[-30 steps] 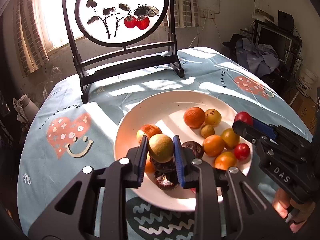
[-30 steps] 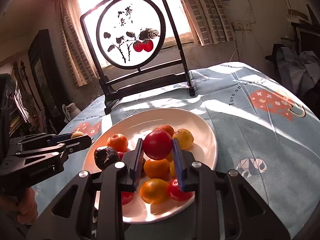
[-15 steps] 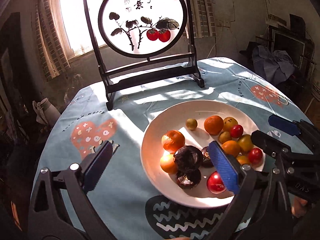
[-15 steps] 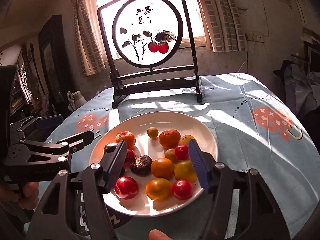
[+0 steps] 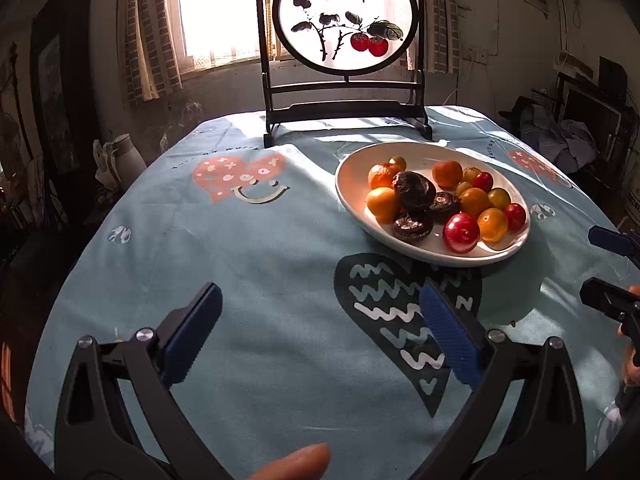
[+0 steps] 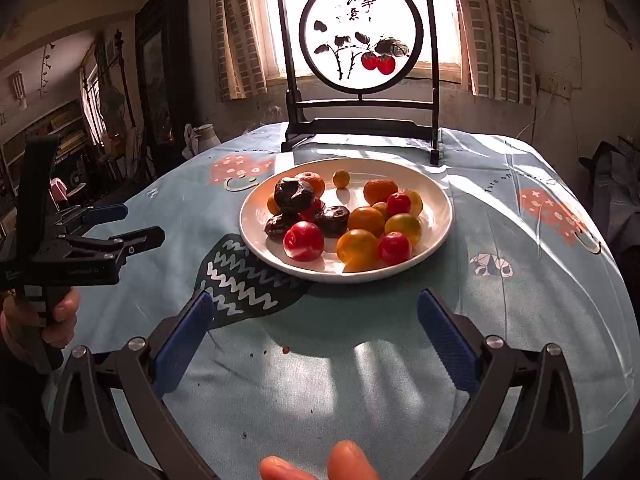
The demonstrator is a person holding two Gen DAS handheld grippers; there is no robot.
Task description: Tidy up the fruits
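Observation:
A white plate (image 6: 434, 196) holds several fruits: oranges, red fruits such as the big one (image 6: 303, 241), yellow ones and dark wrinkled ones (image 6: 293, 195). It also shows in the left wrist view (image 5: 352, 188), right of centre. My left gripper (image 5: 320, 332) is open and empty, held over the tablecloth short and left of the plate; it also shows in the right wrist view (image 6: 128, 226). My right gripper (image 6: 316, 332) is open and empty, held short of the plate's near rim; it also shows in the left wrist view (image 5: 608, 264).
A round table with a light blue patterned cloth (image 6: 520, 280) carries the plate. A dark wooden stand with a round painted screen (image 6: 360, 40) stands at the table's far edge before a bright window. Furniture and clutter surround the table.
Both grippers let go of their fruits onto the plate, opened wide and pulled back toward me, away from the plate. The left one moved left.

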